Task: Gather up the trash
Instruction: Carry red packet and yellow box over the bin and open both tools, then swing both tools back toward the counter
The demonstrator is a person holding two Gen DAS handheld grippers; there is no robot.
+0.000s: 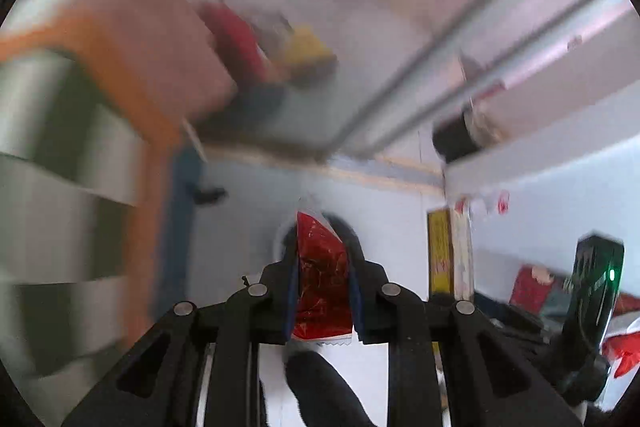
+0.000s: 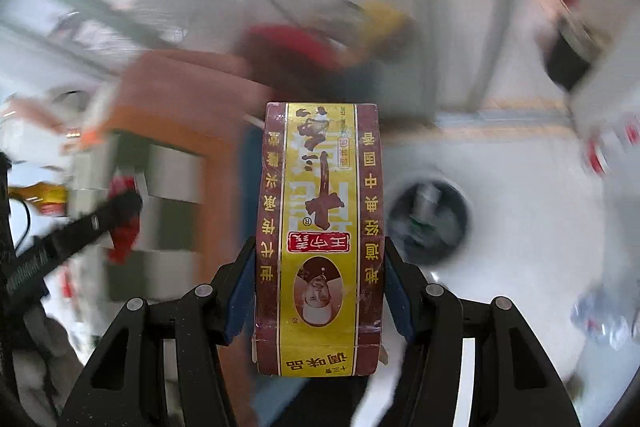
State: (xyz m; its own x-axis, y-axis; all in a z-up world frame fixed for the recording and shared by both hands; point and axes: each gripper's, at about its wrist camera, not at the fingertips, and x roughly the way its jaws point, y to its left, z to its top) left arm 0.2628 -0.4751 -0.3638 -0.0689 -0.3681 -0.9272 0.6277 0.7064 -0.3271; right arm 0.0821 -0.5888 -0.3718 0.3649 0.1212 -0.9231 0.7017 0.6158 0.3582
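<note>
My left gripper (image 1: 322,263) is shut on a crumpled red foil wrapper (image 1: 320,279) that stands up between its pads. My right gripper (image 2: 320,291) is shut on a tall maroon and yellow seasoning box (image 2: 320,239) with Chinese print. The same box (image 1: 447,253) and the right gripper's black body (image 1: 592,291) show at the right of the left wrist view. The left gripper (image 2: 72,231) with its red wrapper (image 2: 124,223) shows at the left of the right wrist view. A round dark bin (image 2: 430,223) with trash inside sits on the white floor to the right of the box.
Both views are blurred by motion. An orange-framed stand (image 1: 132,75) with grey and white panels is at the left. A crumpled clear bottle (image 2: 604,315) lies at the right. Red and yellow items (image 1: 272,47) sit farther off. A white ledge (image 1: 540,147) runs across the right.
</note>
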